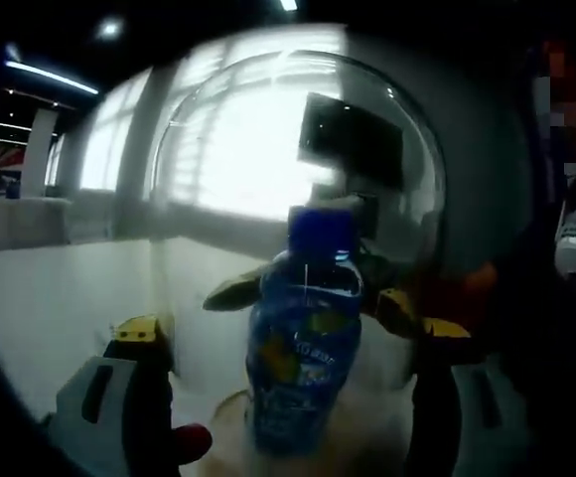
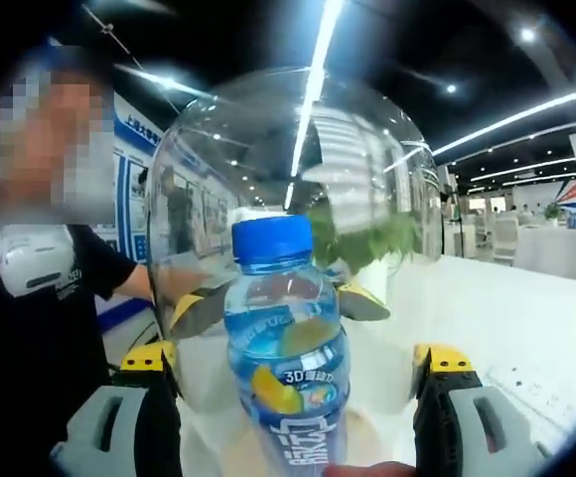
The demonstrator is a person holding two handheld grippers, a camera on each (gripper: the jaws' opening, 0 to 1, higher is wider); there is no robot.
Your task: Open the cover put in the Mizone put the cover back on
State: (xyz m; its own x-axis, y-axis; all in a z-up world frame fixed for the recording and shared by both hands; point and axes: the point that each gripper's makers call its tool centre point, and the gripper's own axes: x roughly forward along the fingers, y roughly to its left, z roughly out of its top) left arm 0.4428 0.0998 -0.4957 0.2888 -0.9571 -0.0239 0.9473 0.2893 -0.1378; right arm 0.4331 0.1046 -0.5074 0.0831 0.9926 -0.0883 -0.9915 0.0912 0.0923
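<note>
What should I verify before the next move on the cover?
1. Mizone bottle upright: ok.
2. Blue cap on the bottle: ok.
3. Bottle inside the clear cover outline, in both views: ok.
4. Cover rim seated down on the table: cannot tell, the rim is hidden low.
5. Left gripper jaws flank the cover: ok; contact cannot tell.
6. Right gripper jaws flank the cover: ok; contact cannot tell.

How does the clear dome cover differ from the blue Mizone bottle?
The clear plastic dome cover is wide, rounded and plain; the blue-capped Mizone bottle is narrow, tinted blue and labelled. The cover reaches higher than the bottle's cap and stands behind it. Both are see-through plastic.
</note>
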